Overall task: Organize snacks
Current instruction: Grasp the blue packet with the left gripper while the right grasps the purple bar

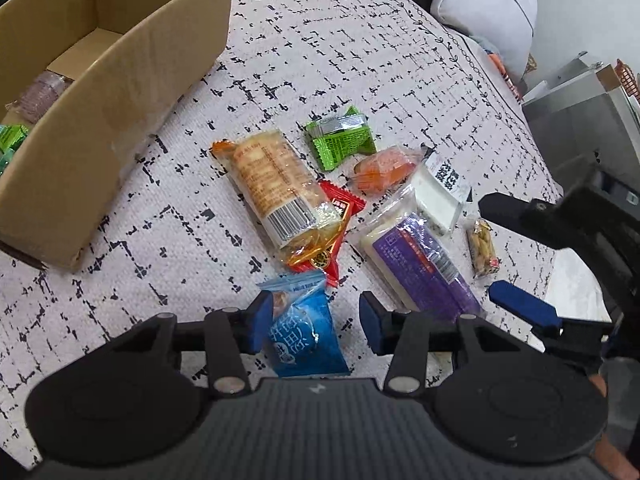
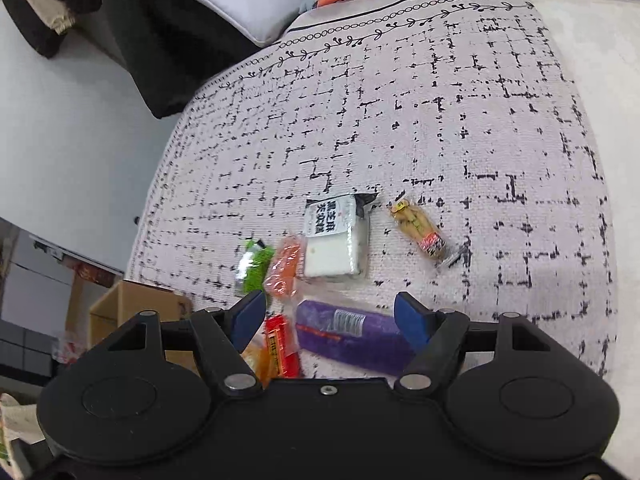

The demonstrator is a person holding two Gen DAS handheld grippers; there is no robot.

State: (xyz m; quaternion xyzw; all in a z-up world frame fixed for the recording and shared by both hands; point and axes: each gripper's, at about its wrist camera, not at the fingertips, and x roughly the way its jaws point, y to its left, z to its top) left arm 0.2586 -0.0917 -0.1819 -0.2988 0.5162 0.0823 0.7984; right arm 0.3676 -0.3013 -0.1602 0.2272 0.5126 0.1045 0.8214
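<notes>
Snack packets lie on a patterned cloth. In the left wrist view my left gripper (image 1: 316, 320) is open around a blue packet (image 1: 308, 336), whose left side touches the left pad. Beyond it lie a cracker packet (image 1: 272, 188), a red packet (image 1: 340, 208), a green packet (image 1: 340, 140), an orange packet (image 1: 384, 168), a white cake packet (image 1: 436, 196), a purple packet (image 1: 424, 264) and a small peanut packet (image 1: 484, 248). The cardboard box (image 1: 120, 80) stands at the left. My right gripper (image 2: 330, 312) hangs open just above the purple packet (image 2: 352, 332).
Inside the box lie a pinkish packet (image 1: 44, 88) and green packets (image 1: 10, 140). A white pillow (image 1: 488, 8) and a grey metal case (image 1: 580, 108) sit beyond the cloth's right edge. Bare cloth stretches behind the snacks.
</notes>
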